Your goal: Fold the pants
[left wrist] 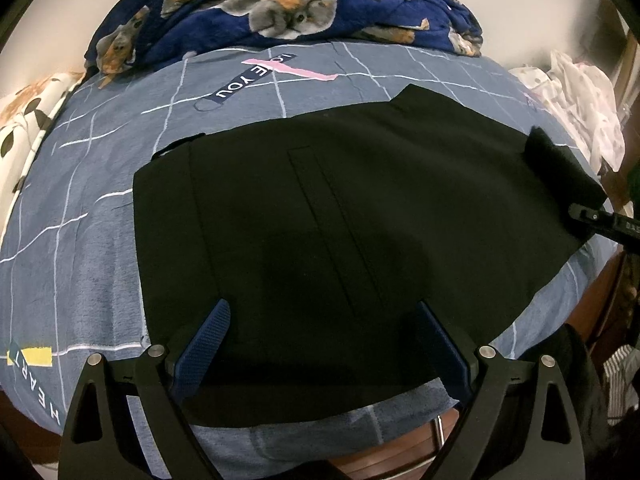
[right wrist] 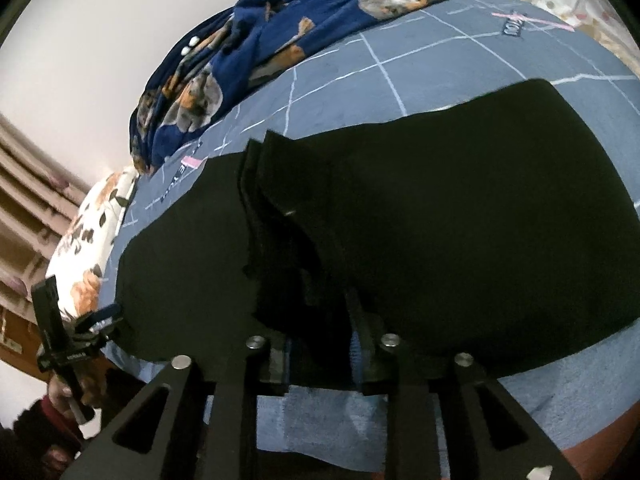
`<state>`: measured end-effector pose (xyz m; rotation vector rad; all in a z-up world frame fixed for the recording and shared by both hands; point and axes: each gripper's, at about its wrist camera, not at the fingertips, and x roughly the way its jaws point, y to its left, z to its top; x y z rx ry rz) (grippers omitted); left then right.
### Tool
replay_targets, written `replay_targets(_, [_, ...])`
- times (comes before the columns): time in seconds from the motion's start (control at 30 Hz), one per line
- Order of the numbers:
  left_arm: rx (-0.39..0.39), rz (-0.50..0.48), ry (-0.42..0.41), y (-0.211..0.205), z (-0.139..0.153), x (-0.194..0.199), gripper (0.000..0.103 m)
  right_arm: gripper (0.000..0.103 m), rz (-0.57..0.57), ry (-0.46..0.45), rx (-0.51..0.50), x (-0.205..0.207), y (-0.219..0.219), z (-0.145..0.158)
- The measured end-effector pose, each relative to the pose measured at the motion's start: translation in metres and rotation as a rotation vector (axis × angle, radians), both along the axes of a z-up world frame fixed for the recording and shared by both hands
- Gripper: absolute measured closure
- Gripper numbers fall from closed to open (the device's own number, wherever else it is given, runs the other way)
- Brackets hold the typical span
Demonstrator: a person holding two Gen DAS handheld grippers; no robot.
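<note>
**Black pants laid out on the bed, one edge in the right tool**

The bed (left wrist: 100,184), covered by a blue-grey sheet with a white grid, carries a rumpled navy blanket (left wrist: 288,8) printed with dogs at its far side. The black pants (left wrist: 340,220) lie flat across the middle of the sheet, reaching its near edge. The left tool (left wrist: 320,344) hangs over the near part of the pants, its blue-padded jaws spread wide with nothing between them. The right tool (right wrist: 320,344), jaws narrowly apart, has a raised fold of the pants between them; whether the pads press it cannot be told.
</note>
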<state>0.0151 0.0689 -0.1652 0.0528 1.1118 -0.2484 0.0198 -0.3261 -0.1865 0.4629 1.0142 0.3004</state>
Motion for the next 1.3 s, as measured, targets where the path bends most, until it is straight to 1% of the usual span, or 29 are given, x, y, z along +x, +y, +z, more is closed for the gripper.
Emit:
replay_targets(0.07, [0.0,0.0,-0.001,0.0,0.0,0.0,0.01,0.064,0.02,-0.007,0.002,0.0,0.004,0.002])
replay_targets(0.1, [0.001,-0.001,0.0,0.0,0.0,0.0,0.01,0.061,0.028,-0.01,0.008,0.0,0.006,0.002])
replay_targets(0.17, [0.001,-0.001,0.0,0.0,0.0,0.0,0.01,0.052,0.043,-0.017,0.023,-0.001,0.009,0.003])
replay_targets(0.3, [-0.001,0.0,0.001,-0.001,0.0,0.0,0.01,0.048,0.067,-0.023,0.035,-0.003,0.013,0.004])
replay_targets(0.4, [-0.005,-0.002,0.001,-0.001,0.0,-0.001,0.01,0.042,0.078,-0.025,0.089,-0.005,0.01,0.005])
replay_targets(0.43, [-0.006,-0.003,0.002,-0.002,0.0,0.0,0.01,0.04,0.079,-0.026,0.121,-0.007,0.008,0.004])
replay_targets(0.47, [-0.007,-0.003,0.003,-0.002,0.0,0.0,0.01,0.039,0.077,-0.028,0.162,-0.007,0.005,0.003])
replay_targets(0.53, [-0.008,-0.007,0.007,-0.004,0.0,0.0,0.01,0.039,0.063,-0.017,0.321,-0.008,-0.007,-0.004])
replay_targets(0.57, [-0.008,-0.009,0.009,-0.004,0.0,0.0,0.01,0.039,0.055,-0.011,0.371,-0.006,-0.01,-0.006])
replay_targets(0.63, [-0.014,-0.017,0.008,-0.007,0.002,0.0,0.01,0.039,0.027,0.013,0.506,-0.005,-0.021,-0.017])
replay_targets(0.73, [-0.019,-0.039,-0.006,-0.013,0.008,-0.002,0.01,0.041,-0.015,0.041,0.66,-0.006,-0.034,-0.032])
replay_targets(0.8, [-0.021,-0.06,-0.017,-0.019,0.012,-0.003,0.01,0.041,-0.011,0.045,0.679,-0.007,-0.036,-0.033])
replay_targets(1.03, [-0.058,-0.143,-0.027,-0.047,0.021,0.001,0.01,0.041,0.007,0.034,0.629,-0.007,-0.03,-0.027])
replay_targets(1.17, [-0.081,-0.214,-0.041,-0.079,0.026,0.01,0.01,0.041,0.0,0.03,0.611,-0.008,-0.029,-0.026])
replay_targets(1.23, [-0.109,-0.263,-0.069,-0.102,0.034,0.016,0.01,0.041,-0.014,0.035,0.642,-0.008,-0.032,-0.027])
replay_targets(1.3, [-0.133,-0.316,-0.098,-0.128,0.043,0.02,0.01,0.041,-0.033,0.04,0.717,-0.01,-0.041,-0.029])
